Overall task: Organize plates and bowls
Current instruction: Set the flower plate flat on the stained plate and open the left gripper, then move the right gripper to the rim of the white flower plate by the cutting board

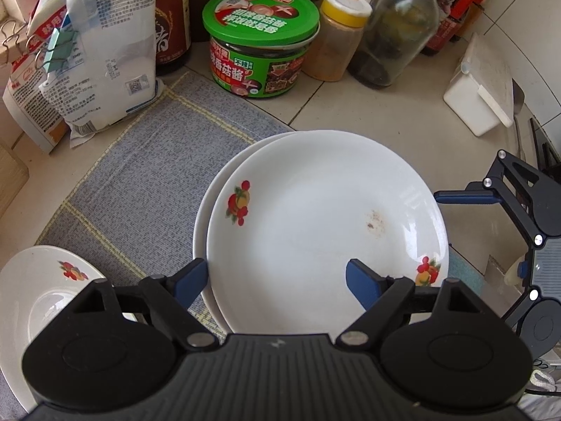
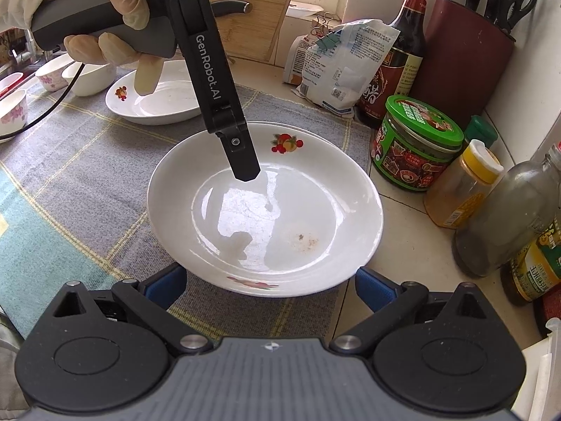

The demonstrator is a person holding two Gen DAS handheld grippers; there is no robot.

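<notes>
Two white plates with fruit prints are stacked on the blue-grey mat [image 1: 140, 175]; the top plate [image 1: 326, 231] [image 2: 266, 210] has a small brown stain. The lower plate [image 1: 207, 207] shows only at the left edge. My left gripper [image 1: 277, 282] hangs open over the stack's near-left side, one finger outside the rim and one over the dish, its finger [image 2: 242, 154] above the plate. My right gripper [image 2: 271, 289] is open at the plate's near rim, holding nothing; its finger [image 1: 466, 197] shows at the right. A third plate [image 1: 45, 280] [image 2: 157, 101] lies apart.
Several small bowls [image 2: 89, 77] stand at the mat's far left. A green-lidded jar [image 1: 261, 42], a yellow-capped spice jar [image 1: 336, 35], a glass bottle [image 1: 396, 35], sauce bottles, clipped bags [image 1: 105, 52], a knife block [image 2: 466, 52] and a white box [image 1: 480, 84] crowd the counter behind. A gloved hand [image 2: 105, 0] holds the left gripper.
</notes>
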